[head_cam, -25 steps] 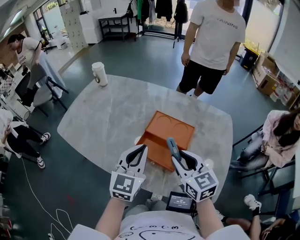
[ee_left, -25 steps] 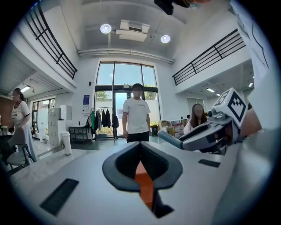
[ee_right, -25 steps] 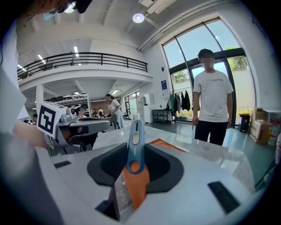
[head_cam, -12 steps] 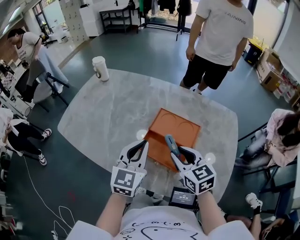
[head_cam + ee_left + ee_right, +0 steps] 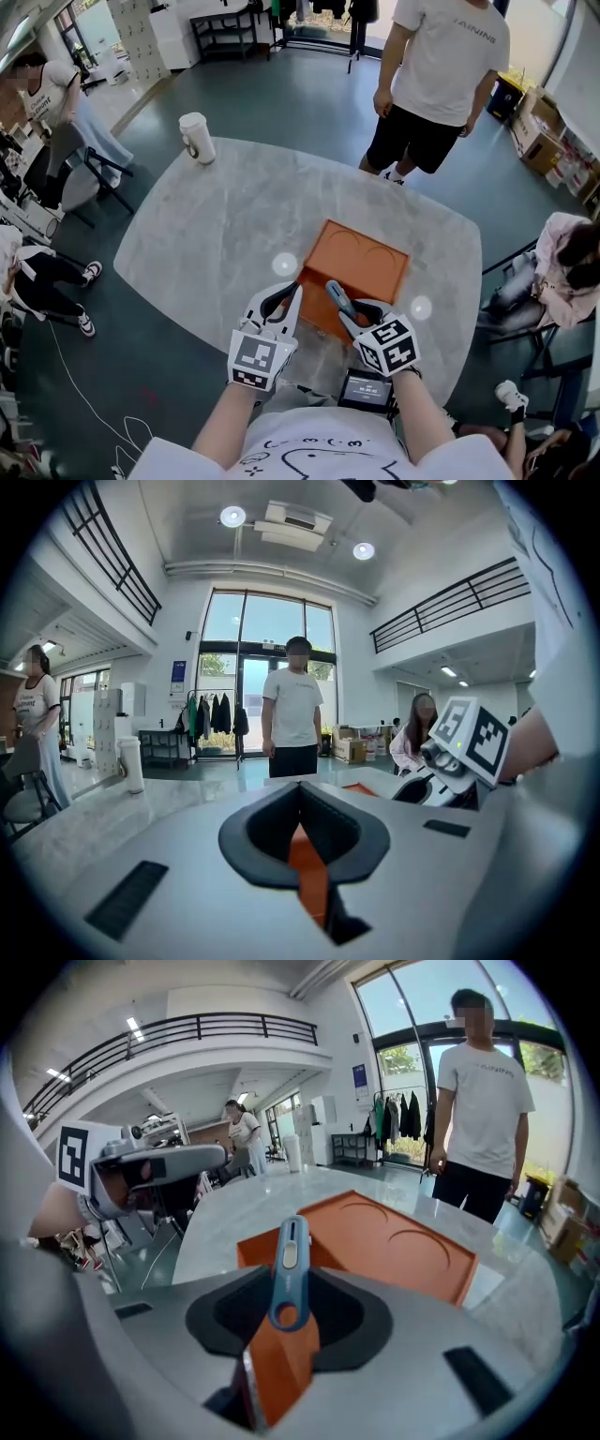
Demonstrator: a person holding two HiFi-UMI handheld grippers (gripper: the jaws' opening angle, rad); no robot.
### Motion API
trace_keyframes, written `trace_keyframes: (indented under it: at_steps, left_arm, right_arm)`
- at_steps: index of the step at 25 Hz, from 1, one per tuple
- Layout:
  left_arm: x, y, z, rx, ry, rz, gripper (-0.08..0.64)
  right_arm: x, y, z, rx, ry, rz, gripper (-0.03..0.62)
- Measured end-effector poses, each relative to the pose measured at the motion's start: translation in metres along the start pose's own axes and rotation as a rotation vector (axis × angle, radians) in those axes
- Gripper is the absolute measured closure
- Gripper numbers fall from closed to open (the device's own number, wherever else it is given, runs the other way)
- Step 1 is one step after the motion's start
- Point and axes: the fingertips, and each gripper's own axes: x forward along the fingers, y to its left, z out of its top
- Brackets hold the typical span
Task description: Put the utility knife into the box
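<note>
The right gripper (image 5: 343, 306) hides the near edge of the flat orange rectangular box (image 5: 367, 258). The slim blue plastic utility knife (image 5: 290, 1260) loses its lower end between the jaws. Print on what looks like a small dark screen (image 5: 364, 390) is unreadable.

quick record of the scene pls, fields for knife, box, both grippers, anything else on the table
utility knife: blue, held by the right gripper, pointing at the box's near edge, not yet inside
box: orange, open, on the marble table, two round recesses in its floor
right gripper: shut on the utility knife
left gripper: jaws together, empty, near the box's near-left corner
other: white cup at the table's far left edge
</note>
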Motion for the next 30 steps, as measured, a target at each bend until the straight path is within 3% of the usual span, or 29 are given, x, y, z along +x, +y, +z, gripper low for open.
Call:
trace_keyframes:
  at_steps: [15,30]
  left_arm:
    - [0.008,0.024,-0.011,-0.014,0.016,-0.025,0.545]
    - [-0.005,0.027,-0.008,-0.01,0.019,-0.018,0.545]
  right_arm:
    - [0.066,-0.004,-0.039,0.011,0.331,0.026,0.459]
    - [0.082,-0.01,-0.06,-0.013,0.475,-0.009,0.457]
